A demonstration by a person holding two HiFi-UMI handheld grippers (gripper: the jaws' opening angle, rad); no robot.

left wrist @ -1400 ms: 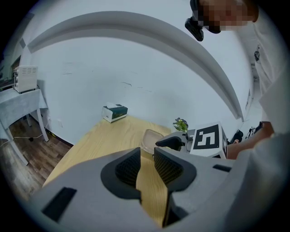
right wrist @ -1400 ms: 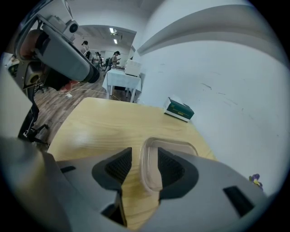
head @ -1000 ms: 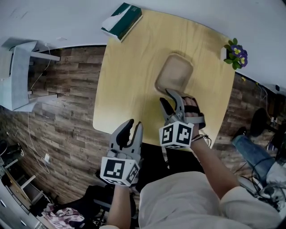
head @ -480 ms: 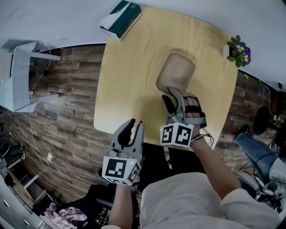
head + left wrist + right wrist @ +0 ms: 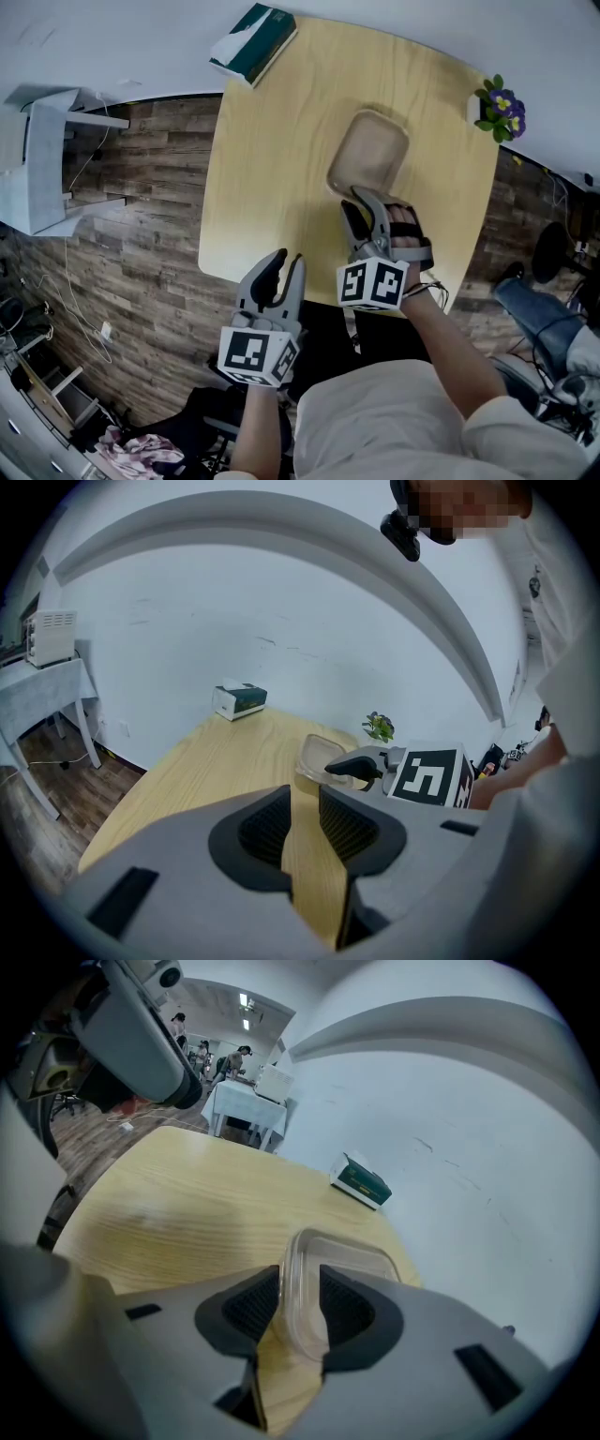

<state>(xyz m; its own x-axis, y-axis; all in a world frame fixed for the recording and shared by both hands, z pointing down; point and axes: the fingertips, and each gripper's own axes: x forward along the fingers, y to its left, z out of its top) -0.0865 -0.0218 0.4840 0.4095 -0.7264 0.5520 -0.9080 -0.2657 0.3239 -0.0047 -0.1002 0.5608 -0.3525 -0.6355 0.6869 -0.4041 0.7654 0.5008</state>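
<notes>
We see dark wood-plank floor (image 5: 122, 253) at 9 o'clock, white wall (image 5: 112, 37) at 12, small white side table (image 5: 42, 159) against it, light wooden table (image 5: 272, 141) centre.

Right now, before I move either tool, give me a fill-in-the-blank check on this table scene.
1. The right tool is shut on the rim of the clear container, while the left tool holds ___.
2. In the head view, the green tissue box lies at the far ___ corner of the table.
3. The potted flowers at the far right corner are ___.

Missing words: nothing; left; purple.
</notes>
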